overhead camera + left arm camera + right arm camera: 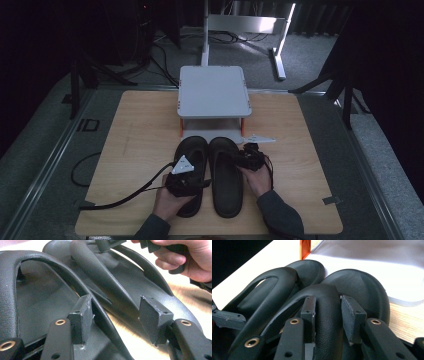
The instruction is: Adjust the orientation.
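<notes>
Nearest the tabletop's (130, 150) front edge, two hands come in from below, each carrying a tool. The left tool (186, 176) sits over the left sandal (192, 150) with its jaws partly apart — in the left gripper view its pads (81, 318) straddle the strap's edge and the gap between the two sandals, not pressing on anything. The right tool (248, 157) is clamped on the strap of the right sandal (225, 175); in the right gripper view both pads (308, 315) press the strap's sides. The black sandals lie side by side, toes pointing away, touching along their inner edges. Just beyond the toes stands a grey platform (214, 92) on orange legs.
</notes>
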The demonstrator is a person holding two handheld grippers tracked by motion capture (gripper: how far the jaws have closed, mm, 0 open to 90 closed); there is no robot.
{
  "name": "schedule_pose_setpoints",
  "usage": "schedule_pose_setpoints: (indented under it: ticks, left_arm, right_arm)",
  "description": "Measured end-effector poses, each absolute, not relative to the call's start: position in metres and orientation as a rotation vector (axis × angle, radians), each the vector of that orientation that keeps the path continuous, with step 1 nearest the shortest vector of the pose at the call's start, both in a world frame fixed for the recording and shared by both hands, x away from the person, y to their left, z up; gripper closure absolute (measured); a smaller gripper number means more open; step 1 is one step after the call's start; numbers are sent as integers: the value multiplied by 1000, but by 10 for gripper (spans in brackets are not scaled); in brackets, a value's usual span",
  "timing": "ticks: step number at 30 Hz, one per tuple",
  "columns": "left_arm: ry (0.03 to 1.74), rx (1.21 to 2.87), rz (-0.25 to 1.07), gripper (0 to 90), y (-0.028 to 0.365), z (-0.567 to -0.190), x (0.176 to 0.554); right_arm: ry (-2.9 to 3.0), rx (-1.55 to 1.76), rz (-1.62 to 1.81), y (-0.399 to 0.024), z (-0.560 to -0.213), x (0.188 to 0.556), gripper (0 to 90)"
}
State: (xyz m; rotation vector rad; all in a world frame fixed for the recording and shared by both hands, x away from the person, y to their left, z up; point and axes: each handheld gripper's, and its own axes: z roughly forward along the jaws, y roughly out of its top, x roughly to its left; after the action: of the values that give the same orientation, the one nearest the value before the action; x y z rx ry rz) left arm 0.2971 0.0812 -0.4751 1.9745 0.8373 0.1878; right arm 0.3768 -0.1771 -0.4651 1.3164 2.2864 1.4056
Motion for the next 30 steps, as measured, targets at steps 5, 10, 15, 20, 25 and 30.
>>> schedule_pose_setpoints:
  ticks: [5, 10, 15, 20, 25, 30]
  left_arm:
    - [846, 1974, 152, 436, 77, -474, 299]
    - [843, 1949, 118, 430, 72, -473, 300]
    - [855, 1950, 152, 427, 70, -474, 298]
    - [865, 1930, 175, 418, 72, -468, 293]
    - [868, 1877, 223, 418, 72, -458, 288]
    - [856, 1934, 342, 417, 58, -444, 279]
  right_arm:
    - [2272, 1331, 1435, -174, -464, 377, 643]
    - [2271, 1347, 1415, -174, -467, 378, 631]
    - [2270, 1364, 1407, -176, -471, 378, 596]
    - [2271, 1355, 1427, -176, -469, 378, 521]
    - [2253, 1315, 1405, -177, -463, 375, 482]
    - [2232, 1281, 1390, -182, -456, 371, 465]
